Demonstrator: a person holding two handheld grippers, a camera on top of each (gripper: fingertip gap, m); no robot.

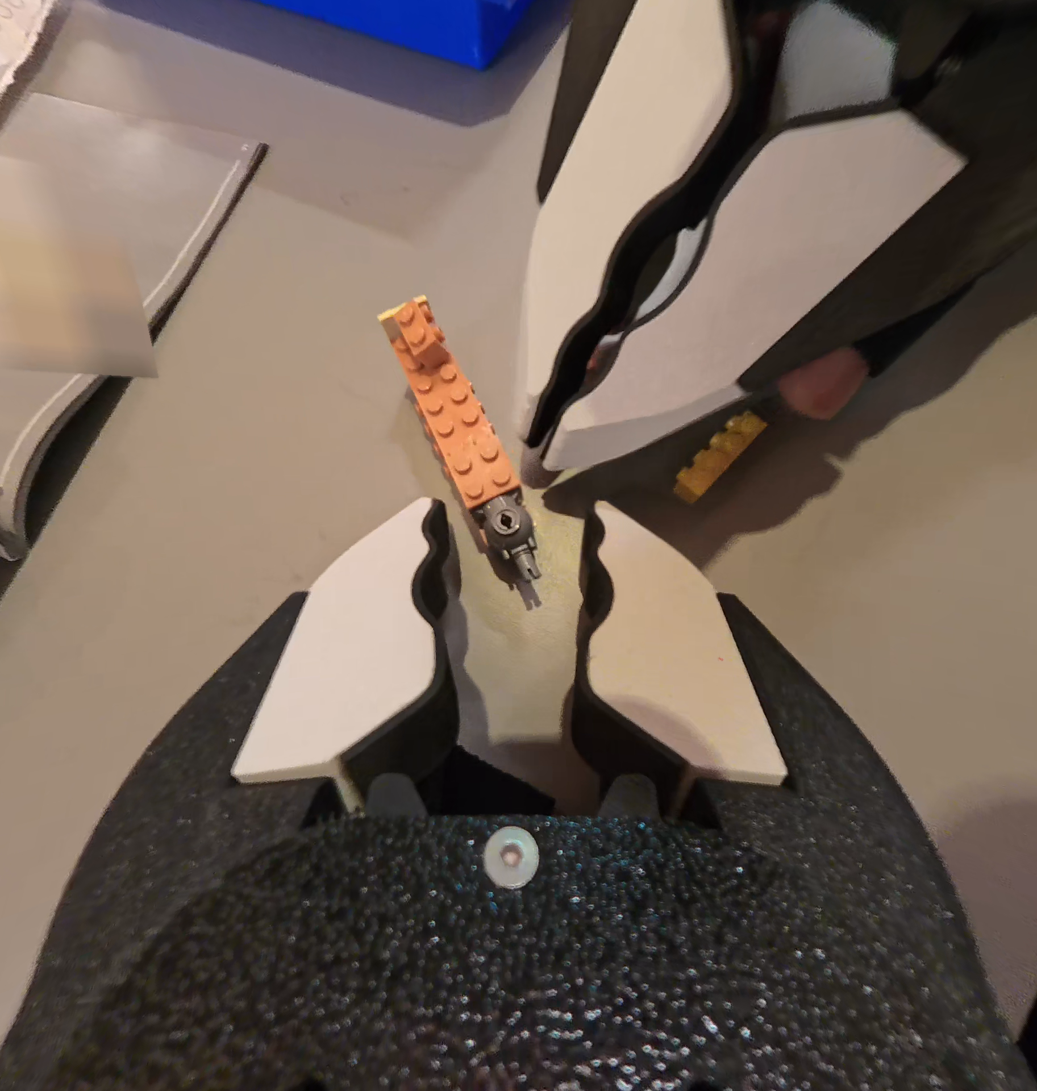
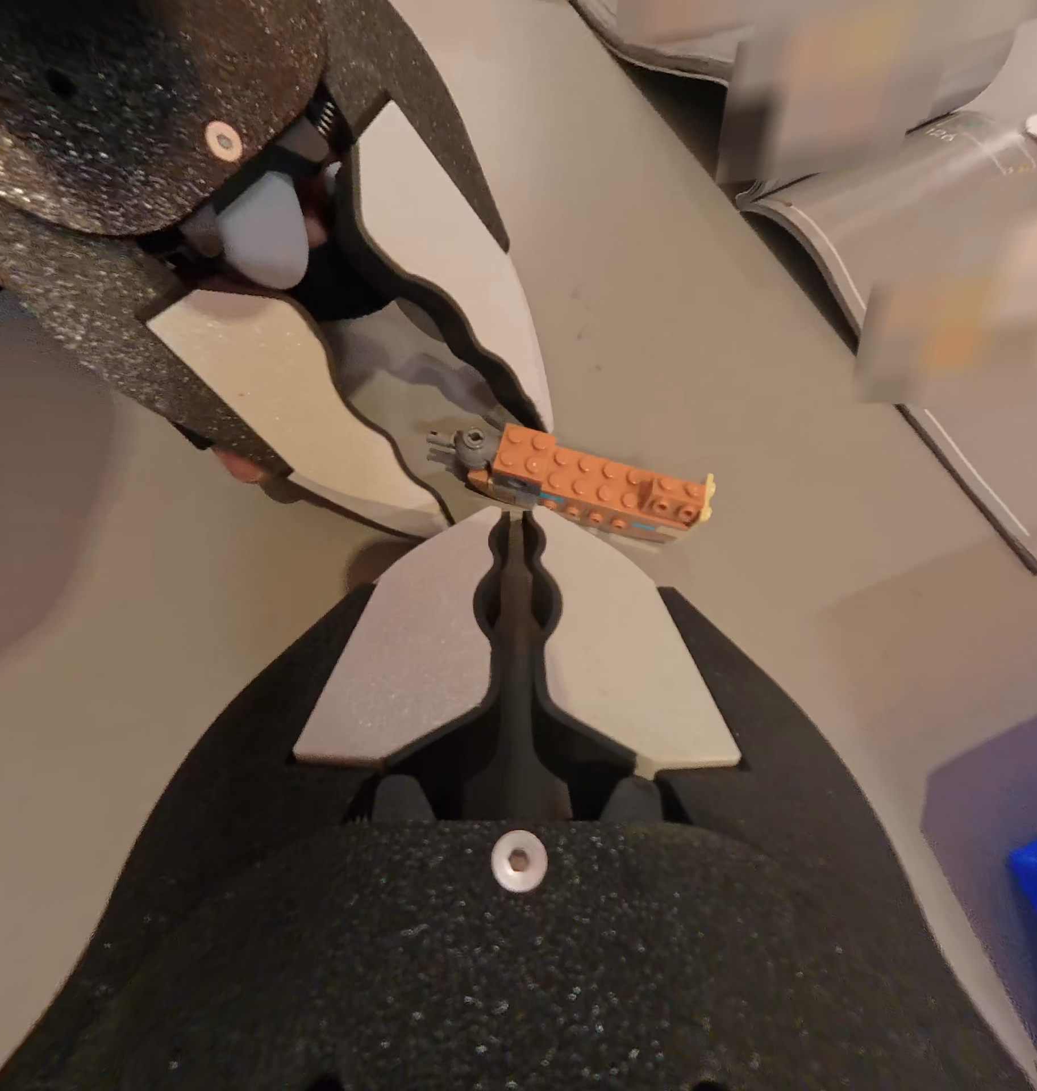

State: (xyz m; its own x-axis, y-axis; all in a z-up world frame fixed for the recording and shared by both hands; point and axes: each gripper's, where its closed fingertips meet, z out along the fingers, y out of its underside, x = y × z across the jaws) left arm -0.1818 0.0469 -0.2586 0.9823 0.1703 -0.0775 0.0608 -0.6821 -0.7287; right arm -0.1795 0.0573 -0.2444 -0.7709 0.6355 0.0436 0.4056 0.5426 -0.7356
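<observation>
An orange brick assembly [image 1: 451,407] with a grey pin piece [image 1: 507,522] at its near end lies on the beige table [image 1: 268,472]. My left gripper [image 1: 516,513] is open. Its fingertips stand on either side of the grey end without touching it. My right gripper [image 1: 536,457] comes in from the upper right, shut, with its tips close beside the assembly's near end. In the right wrist view the right gripper [image 2: 516,518] is shut just short of the assembly [image 2: 592,472], and the open left gripper [image 2: 495,472] straddles the grey piece [image 2: 474,444].
A yellow brick [image 1: 719,457] lies on the table under the right gripper. A grey booklet [image 1: 120,195] lies at the left, also in the right wrist view [image 2: 917,295]. A blue bin [image 1: 421,29] stands at the far edge. Less than 4 cm separates the two grippers' tips. The left tips stand about 4 cm off the yellow brick [image 1: 719,457].
</observation>
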